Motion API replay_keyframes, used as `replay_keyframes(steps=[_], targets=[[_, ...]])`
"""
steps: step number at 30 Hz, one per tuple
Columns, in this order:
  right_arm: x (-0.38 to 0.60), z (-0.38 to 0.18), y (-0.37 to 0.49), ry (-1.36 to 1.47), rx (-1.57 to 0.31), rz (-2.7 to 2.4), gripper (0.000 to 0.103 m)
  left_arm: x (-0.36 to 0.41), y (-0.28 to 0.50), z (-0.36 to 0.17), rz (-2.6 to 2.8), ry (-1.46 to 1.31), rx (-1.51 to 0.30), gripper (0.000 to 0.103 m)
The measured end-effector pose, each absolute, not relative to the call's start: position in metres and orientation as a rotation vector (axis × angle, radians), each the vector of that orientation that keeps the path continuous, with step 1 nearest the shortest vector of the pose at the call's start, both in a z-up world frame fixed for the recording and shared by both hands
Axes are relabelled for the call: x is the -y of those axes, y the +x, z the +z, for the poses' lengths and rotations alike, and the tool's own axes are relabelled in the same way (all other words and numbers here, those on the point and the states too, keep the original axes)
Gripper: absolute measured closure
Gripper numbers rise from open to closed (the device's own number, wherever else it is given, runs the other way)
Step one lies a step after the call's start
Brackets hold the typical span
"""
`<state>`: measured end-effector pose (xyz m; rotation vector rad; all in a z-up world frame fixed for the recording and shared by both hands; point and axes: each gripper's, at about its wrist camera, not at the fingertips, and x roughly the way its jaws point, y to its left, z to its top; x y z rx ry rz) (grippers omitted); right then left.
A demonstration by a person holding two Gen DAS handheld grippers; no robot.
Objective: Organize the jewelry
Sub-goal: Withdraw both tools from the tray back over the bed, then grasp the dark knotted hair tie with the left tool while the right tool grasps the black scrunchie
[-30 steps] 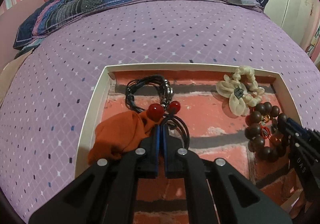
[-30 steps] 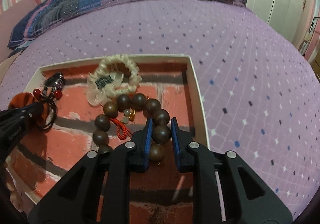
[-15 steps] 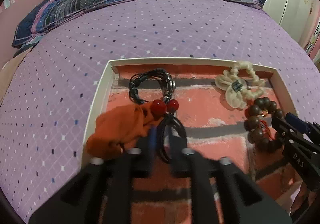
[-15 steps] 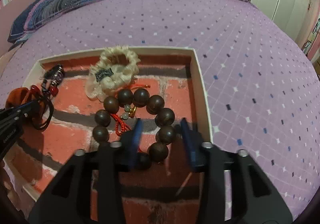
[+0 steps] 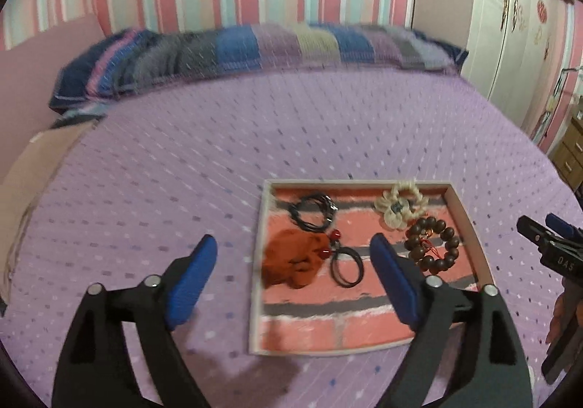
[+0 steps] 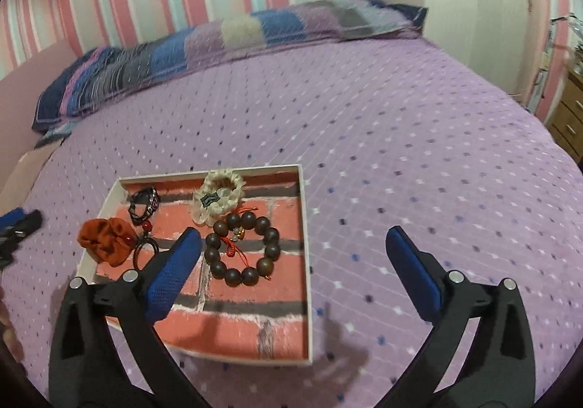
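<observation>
Nearest you, your left gripper [image 5: 293, 284] and right gripper [image 6: 293, 273] both hover above the bed with their blue-padded jaws spread wide and nothing between them.

Just beyond lies the shallow white-rimmed tray with a red brick-print floor [image 6: 304, 262], resting on the purple diamond-dotted bedspread [image 6: 400, 138].

Inside the tray:
- By the left edge: a crumpled orange cloth pouch with red beads and a black cord loop [image 6: 107, 240].
- Toward the right edge: a dark brown wooden bead bracelet [image 6: 242, 249].
- Along the far edge: a cream beaded flower bracelet [image 6: 218, 196], and in the far left corner a coiled black cord necklace [image 6: 144, 205].

Everything appears settled inside, though motion blur softens the detail. Judged from that, your best move is to lift straight up and away, keeping the jaws clear of the rim.

Farthest off lies a striped patchwork pillow [image 6: 218, 36].
</observation>
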<state>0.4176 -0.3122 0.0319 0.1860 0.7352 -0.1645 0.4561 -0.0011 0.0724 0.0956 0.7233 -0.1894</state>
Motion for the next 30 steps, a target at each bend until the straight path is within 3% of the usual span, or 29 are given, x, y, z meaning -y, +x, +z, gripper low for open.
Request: replay_keyframes(steps=[5,11,20,30], targets=[[0.296,0.055,0.357,0.143,-0.665,-0.181,0.004,-0.042,0.393,0.104,-0.153,0.095,-0.630,0.008],[0.260,0.049,0.282,0.120,-0.610,-0.141,0.004,-0.081,0.313,0.098,-0.146,0.086,-0.585,0.007],[0.210,-0.002,0.217,0.104,-0.615,-0.141,0.004,-0.124,0.234,0.027,-0.101,0.027,-0.652,0.007],[0.162,-0.050,0.192,0.076,-0.660,-0.134,0.004,-0.147,0.205,-0.024,-0.120,-0.009,-0.724,0.007]])
